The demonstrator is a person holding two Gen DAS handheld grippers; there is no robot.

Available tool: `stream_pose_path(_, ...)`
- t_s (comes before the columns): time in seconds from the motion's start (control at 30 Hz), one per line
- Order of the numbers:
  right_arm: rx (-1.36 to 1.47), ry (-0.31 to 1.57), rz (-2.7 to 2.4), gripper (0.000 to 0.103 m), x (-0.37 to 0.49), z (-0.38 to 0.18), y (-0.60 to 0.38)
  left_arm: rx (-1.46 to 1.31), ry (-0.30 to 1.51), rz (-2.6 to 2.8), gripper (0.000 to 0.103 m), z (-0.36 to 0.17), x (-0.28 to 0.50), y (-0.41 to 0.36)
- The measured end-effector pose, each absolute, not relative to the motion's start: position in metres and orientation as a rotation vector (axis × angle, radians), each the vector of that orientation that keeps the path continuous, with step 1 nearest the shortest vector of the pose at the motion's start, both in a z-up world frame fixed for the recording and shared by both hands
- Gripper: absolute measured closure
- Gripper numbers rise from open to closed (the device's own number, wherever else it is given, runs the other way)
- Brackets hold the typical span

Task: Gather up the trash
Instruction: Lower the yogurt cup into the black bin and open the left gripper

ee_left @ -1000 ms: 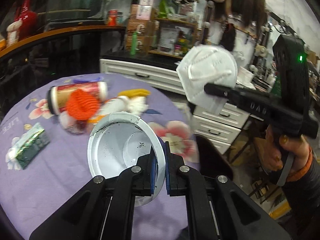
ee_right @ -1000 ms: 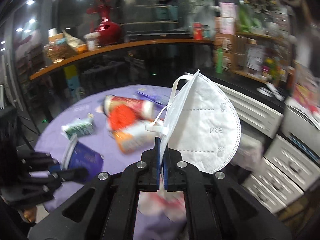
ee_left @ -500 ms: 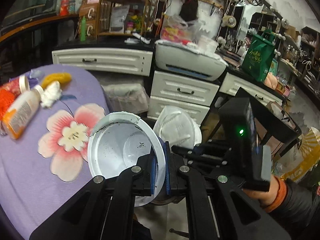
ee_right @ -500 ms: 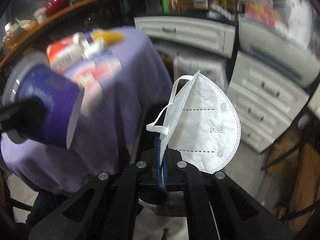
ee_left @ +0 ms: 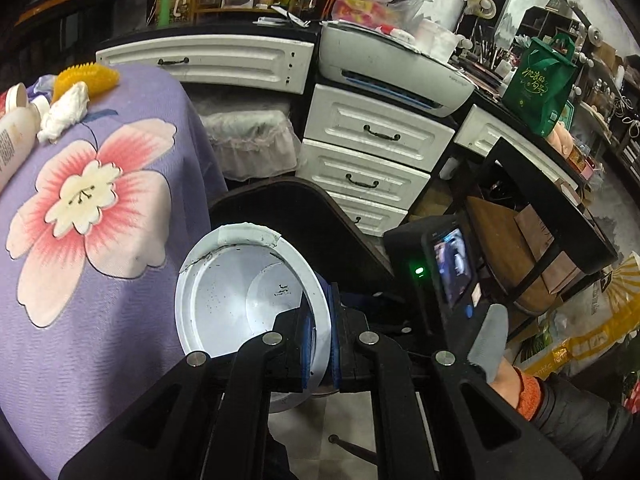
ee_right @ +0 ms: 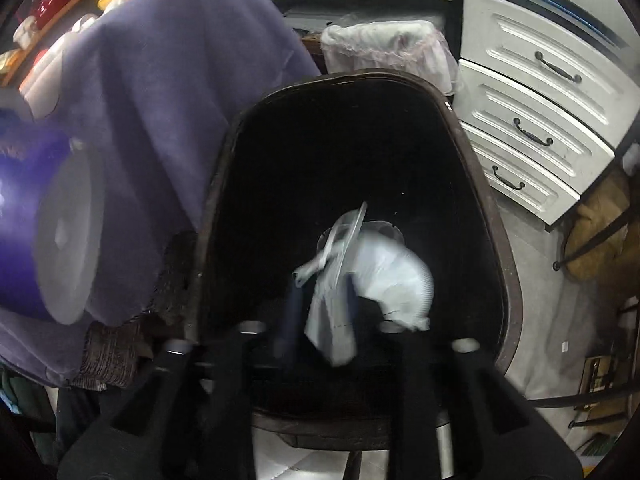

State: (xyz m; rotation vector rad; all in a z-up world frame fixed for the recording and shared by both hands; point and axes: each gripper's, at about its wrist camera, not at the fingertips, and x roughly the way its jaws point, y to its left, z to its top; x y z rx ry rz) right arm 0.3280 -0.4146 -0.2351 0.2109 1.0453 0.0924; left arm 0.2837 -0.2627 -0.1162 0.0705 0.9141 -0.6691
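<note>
The left tongs are clamped on the rim of a white-lined paper cup with a blue outside, its mouth facing the left camera. The cup hangs off the edge of the bench, which is draped in a purple cloth printed with a big pink-and-white flower. From the right camera the same cup shows as a blurred blue cylinder with a pale base at the far left.

The right tongs are spread apart over the mouth of a black bin with a dark brown rim. A white folded face mask with ear loops sits between the parted blue-padded fingers, motion-blurred; whether it touches either pad I cannot tell. It lies within the bin's dark opening as seen from above.

On the bench, at its far left edge, lie a crumpled white tissue, a yellow bristled brush and a cream plastic bottle. Behind the bin stand white drawers with dark handles, a grey-white printer on top, and a green tote bag to the right.
</note>
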Motion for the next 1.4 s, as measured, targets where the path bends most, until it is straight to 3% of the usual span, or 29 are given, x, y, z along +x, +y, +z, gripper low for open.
stream_pose_path(0.23, 0.234, 0.942, 0.025, 0.051, 0.312, -0.202, -0.439, 0.101, 0.937, -0.665, 0.095, -0.131, 0.289, -0.271)
stream_pose_path(0.37, 0.24, 0.881, -0.068, 0.043, 0.296, -0.179, -0.459, 0.14, 0.958, -0.675, 0.095, -0.145, 0.292, -0.286)
stream_pose_path(0.6, 0.257, 0.819, -0.174, 0.039, 0.261, -0.158, -0.495, 0.187, 1.03, -0.699, 0.095, -0.171, 0.306, -0.309)
stream_pose_path(1.17, 0.297, 0.762, -0.158, 0.038, 0.243, -0.136, -0.494, 0.249, 1.11, -0.701, 0.093, -0.207, 0.32, -0.339)
stream_pose_path(1.2, 0.297, 0.761, -0.157, 0.038, 0.242, -0.136, -0.494, 0.257, 1.108, -0.702, 0.086, -0.207, 0.319, -0.339)
stream_pose_path(1.27, 0.299, 0.76, -0.156, 0.037, 0.242, -0.135, -0.493, 0.272, 1.093, -0.702, 0.047, -0.204, 0.317, -0.339)
stream_pose_path(1.3, 0.3, 0.758, -0.157, 0.036, 0.241, -0.134, -0.492, 0.278, 1.071, -0.695, 0.04, -0.201, 0.316, -0.338)
stream_pose_path(1.4, 0.299, 0.753, -0.156, 0.036, 0.24, -0.131, -0.491, 0.265, 1.03, -0.711, 0.033, -0.191, 0.311, -0.334)
